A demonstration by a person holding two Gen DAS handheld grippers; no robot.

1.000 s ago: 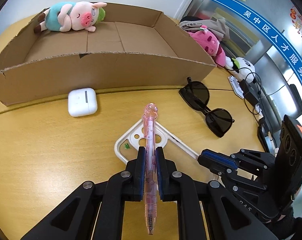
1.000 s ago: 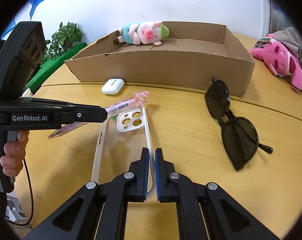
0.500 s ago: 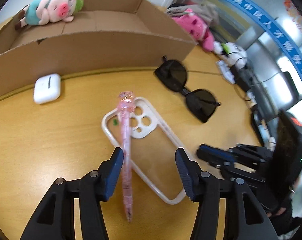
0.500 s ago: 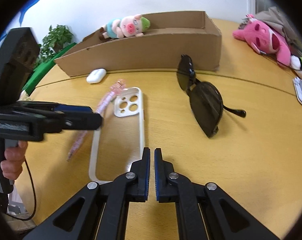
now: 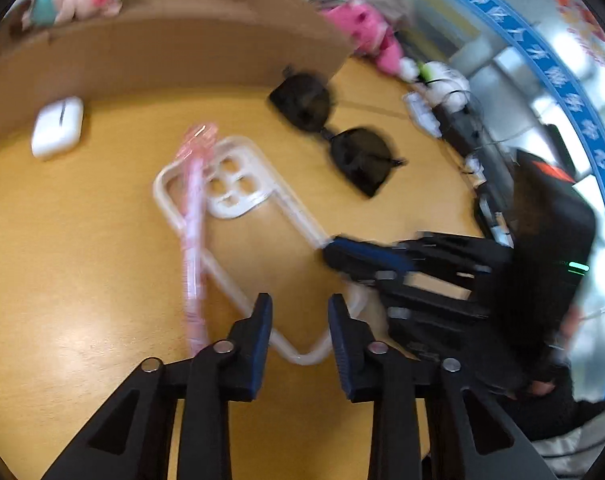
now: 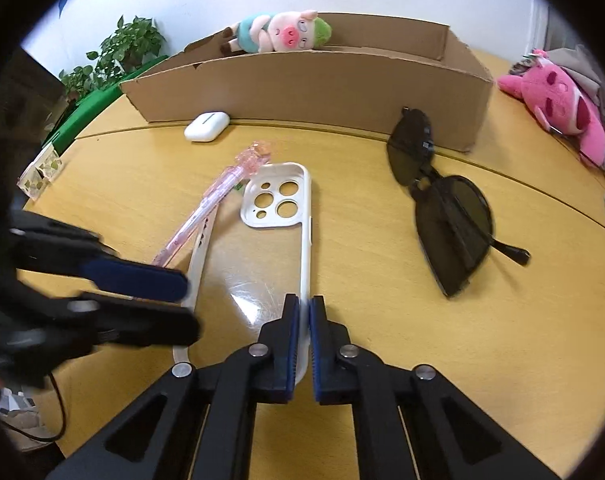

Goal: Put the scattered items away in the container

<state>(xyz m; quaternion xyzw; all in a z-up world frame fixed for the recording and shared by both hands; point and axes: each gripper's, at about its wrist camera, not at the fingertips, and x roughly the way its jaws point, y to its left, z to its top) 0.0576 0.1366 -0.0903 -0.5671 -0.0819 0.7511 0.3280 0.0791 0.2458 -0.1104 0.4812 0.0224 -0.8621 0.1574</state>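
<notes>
A: Right view shows the right gripper clamped on the clear case's edge, on the table.
B: Left view, blurred: left gripper spread, holding nothing; pink pen across the case.

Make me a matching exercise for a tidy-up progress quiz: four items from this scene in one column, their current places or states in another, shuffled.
Items:
1. pig plush
2. earbud case
3. phone case
4. pink pen

States:
A. lying loose on the table, across the phone case's edge
B. edge pinched by the right gripper
C. inside the cardboard box
D. on the table just outside the box wall

Pairs: 1-C, 2-D, 3-B, 4-A
</notes>
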